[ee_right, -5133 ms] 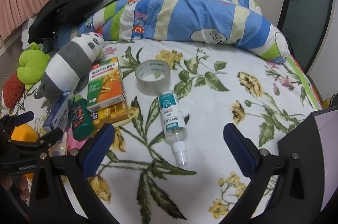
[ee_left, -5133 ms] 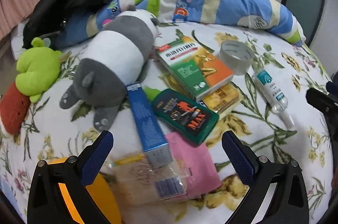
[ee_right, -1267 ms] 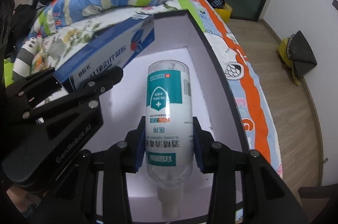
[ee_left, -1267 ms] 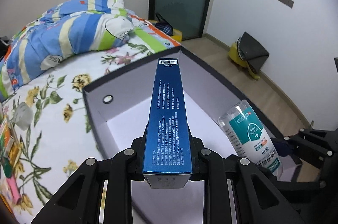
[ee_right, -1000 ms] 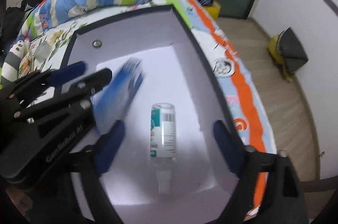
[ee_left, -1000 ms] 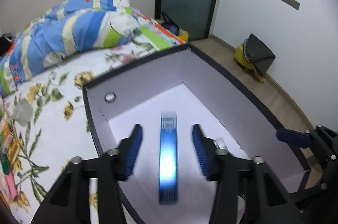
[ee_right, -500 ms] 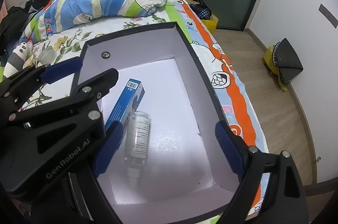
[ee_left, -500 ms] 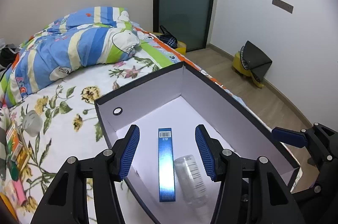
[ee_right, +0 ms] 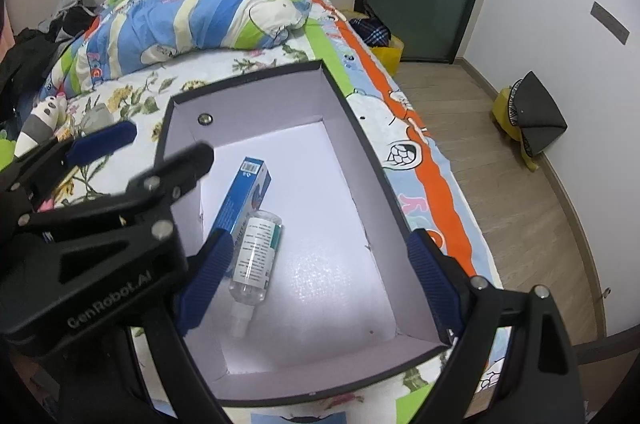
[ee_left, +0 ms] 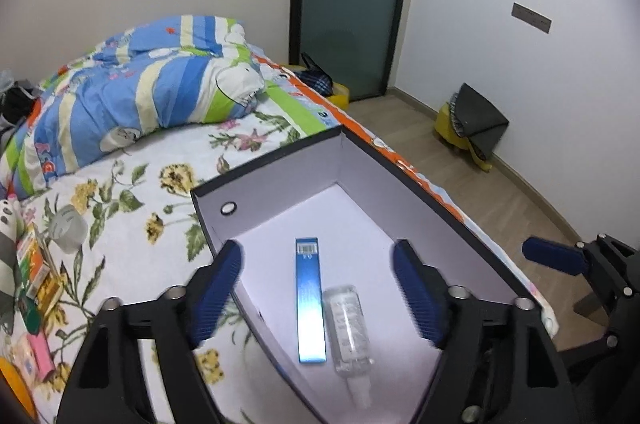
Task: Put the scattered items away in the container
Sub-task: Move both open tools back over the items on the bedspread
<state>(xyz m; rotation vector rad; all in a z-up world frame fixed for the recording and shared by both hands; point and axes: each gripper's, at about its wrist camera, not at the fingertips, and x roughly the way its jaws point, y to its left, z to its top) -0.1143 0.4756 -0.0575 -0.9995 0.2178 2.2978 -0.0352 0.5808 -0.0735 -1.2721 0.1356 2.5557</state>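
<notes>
The container (ee_left: 264,164) is a dark-rimmed box with a white inside, standing on the bed near its edge. On its floor a long blue carton (ee_left: 310,300) and a clear sanitiser bottle (ee_left: 348,324) lie side by side. My left gripper (ee_left: 316,248) hovers above them, its jaws opening, with nothing between the pads. My right gripper (ee_right: 316,240) hangs open over the same box (ee_right: 248,76), above the carton (ee_right: 244,196) and bottle (ee_right: 256,256), holding nothing. The left gripper (ee_right: 170,141) also shows at the left of the right wrist view.
Loose items lie on the floral sheet at far left: a tape roll (ee_left: 68,228), a green and orange carton (ee_left: 30,256), a pink pack (ee_left: 40,356). A striped duvet (ee_left: 132,100) is bunched at the head. Past the bed edge are wooden floor and a yellow stool (ee_left: 472,128).
Both grippers let go of the blue carton and the bottle, which dropped and now rest in the box. Both grippers rose, and the left jaws spread wider.
</notes>
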